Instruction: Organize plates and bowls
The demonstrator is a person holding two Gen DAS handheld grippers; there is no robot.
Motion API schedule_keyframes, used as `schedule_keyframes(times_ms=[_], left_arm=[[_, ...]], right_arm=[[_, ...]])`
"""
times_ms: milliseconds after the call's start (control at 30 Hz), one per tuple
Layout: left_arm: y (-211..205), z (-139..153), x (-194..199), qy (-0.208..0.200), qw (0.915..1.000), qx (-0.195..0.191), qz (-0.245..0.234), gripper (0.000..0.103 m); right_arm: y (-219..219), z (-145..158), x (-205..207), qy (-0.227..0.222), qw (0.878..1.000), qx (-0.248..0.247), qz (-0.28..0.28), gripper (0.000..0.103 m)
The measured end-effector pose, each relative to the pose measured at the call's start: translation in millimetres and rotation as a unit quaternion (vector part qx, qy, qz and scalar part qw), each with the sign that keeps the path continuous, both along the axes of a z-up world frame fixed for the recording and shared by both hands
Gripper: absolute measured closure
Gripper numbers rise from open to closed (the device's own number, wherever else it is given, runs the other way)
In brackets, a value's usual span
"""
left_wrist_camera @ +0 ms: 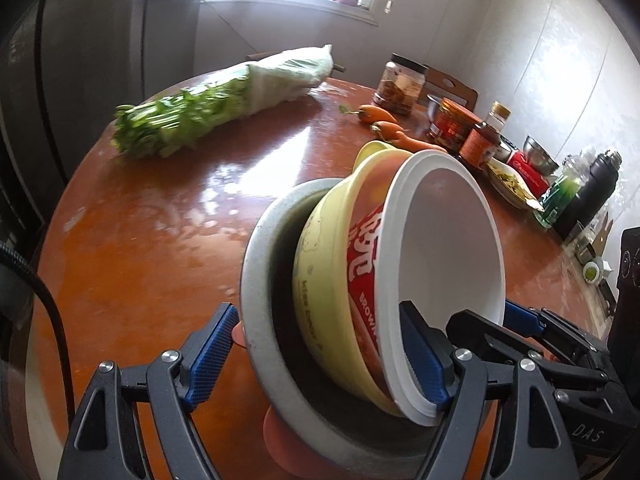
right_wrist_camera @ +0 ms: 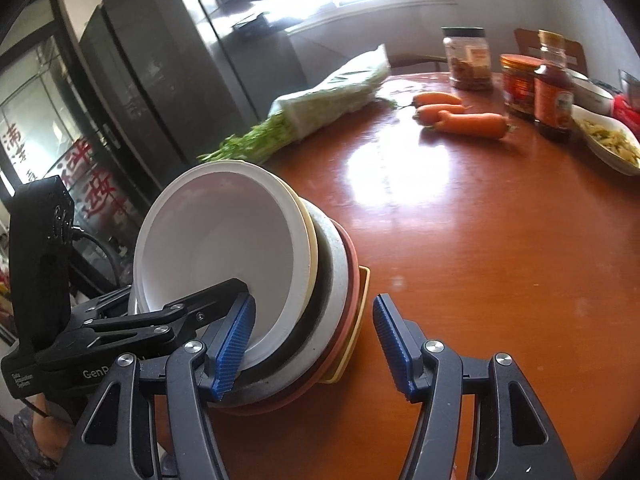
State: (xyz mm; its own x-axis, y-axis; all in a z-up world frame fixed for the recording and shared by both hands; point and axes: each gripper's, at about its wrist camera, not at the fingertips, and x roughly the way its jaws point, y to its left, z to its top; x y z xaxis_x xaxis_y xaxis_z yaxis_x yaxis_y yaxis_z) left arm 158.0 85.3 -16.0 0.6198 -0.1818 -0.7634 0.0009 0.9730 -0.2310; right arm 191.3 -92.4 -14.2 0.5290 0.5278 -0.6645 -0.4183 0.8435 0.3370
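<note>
Nested stack – white bowl (left_wrist_camera: 452, 240) innermost, yellow bowl (left_wrist_camera: 320, 264), grey bowl (left_wrist_camera: 260, 280) – seen tilted above counter (left_wrist_camera: 160, 240). Left claw (left_wrist_camera: 324, 356) spread around stack's rims, right claw (right_wrist_camera: 314, 346) spread, one pad inside white bowl – carrying step judged. Next: level set-down needed.

left gripper (left_wrist_camera: 324, 356) jaws parted, right gripper (right_wrist_camera: 316, 350) jaws parted, both angled downward
</note>
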Motion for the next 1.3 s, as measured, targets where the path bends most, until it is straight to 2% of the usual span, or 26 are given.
schedule_keyframes(times_ms=[167, 300, 500, 700, 900, 1067, 1300], left_arm=[[-16, 0, 5, -0.003, 1.0000, 0.004, -0.004, 0.022], [-18, 6, 1, -0.020, 0.9993, 0.026, 0.016, 0.023], [-12, 19, -12, -0.034, 0.9980, 0.037, 0.038, 0.023], [-10, 43, -45, -0.078, 0.9935, 0.064, 0.053, 0.021], [-7, 59, -76, -0.104, 0.9913, 0.059, 0.057, 0.020], [-15, 59, -102, -0.115, 0.9894, 0.068, 0.057, 0.018], [-35, 50, -123, -0.108, 0.9897, 0.084, 0.042, 0.017]], right_arm=[[-19, 0, 2, 0.004, 1.000, 0.006, -0.011, 0.039], [-29, 4, -4, -0.004, 1.000, 0.014, -0.010, 0.039], [-41, 16, -15, -0.025, 0.999, 0.021, -0.025, 0.036], [-46, 30, -36, -0.056, 0.998, 0.007, -0.040, 0.035], [-47, 40, -66, -0.084, 0.996, -0.009, -0.043, 0.033], [-46, 45, -89, -0.103, 0.993, -0.030, -0.050, 0.032], [-50, 47, -111, -0.117, 0.991, -0.045, -0.055, 0.031]])
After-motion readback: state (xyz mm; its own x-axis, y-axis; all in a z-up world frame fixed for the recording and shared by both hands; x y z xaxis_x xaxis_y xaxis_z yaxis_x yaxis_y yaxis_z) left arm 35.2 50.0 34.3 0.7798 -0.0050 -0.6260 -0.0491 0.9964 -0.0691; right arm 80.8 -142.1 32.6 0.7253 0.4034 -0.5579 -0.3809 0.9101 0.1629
